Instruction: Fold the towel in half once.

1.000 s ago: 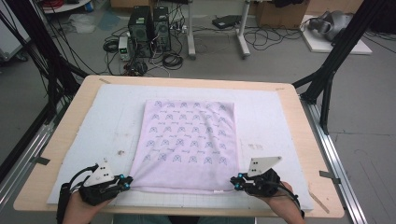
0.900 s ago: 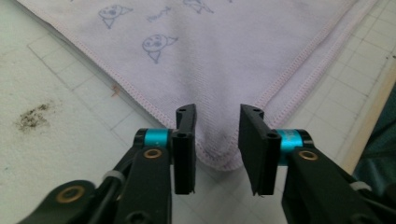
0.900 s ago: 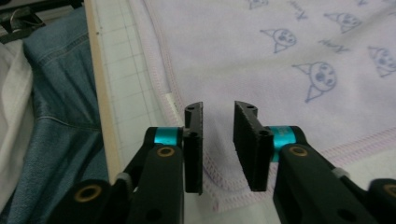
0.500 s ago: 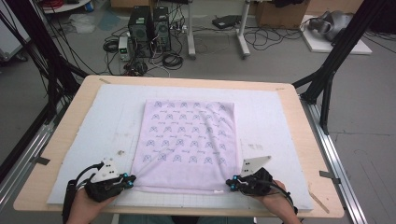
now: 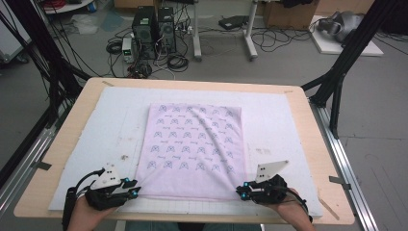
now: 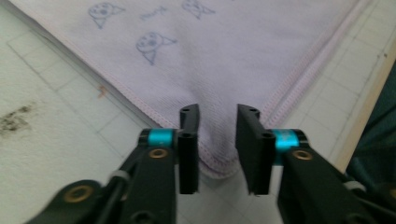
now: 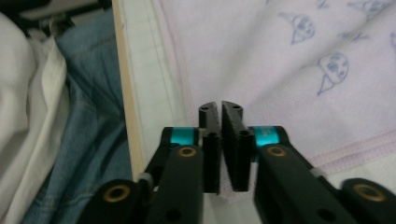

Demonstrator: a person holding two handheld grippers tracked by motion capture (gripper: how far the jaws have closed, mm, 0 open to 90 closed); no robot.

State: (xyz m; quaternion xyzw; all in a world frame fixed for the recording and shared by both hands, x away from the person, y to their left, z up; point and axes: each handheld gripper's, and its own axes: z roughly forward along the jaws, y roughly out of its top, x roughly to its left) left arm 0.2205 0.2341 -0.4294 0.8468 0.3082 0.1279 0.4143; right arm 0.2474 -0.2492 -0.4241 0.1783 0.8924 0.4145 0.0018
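Note:
A pale lilac cloth [image 5: 192, 144] printed with small blue cat faces lies flat on the white mat. A crease runs down its right half. My left gripper [image 5: 137, 191] rests at the cloth's near left corner. Its jaws [image 6: 217, 116] have just been opening and stand apart, with the cloth corner [image 6: 224, 46] lying under the gap, unpinched. My right gripper [image 5: 240, 192] sits at the near right corner. Its jaws [image 7: 220, 109] have just been opening to a thin slit. The cloth [image 7: 280, 56] lies below them, its corner hidden behind the gripper.
The white mat [image 5: 288, 125] covers a wooden table [image 5: 77, 125] whose front edge runs just behind both hands. Black frame legs [image 5: 346, 62] stand at the table's sides. Computer towers [image 5: 154, 24] and cables sit on the floor beyond. The person's jeans [image 7: 84, 140] are close to the right gripper.

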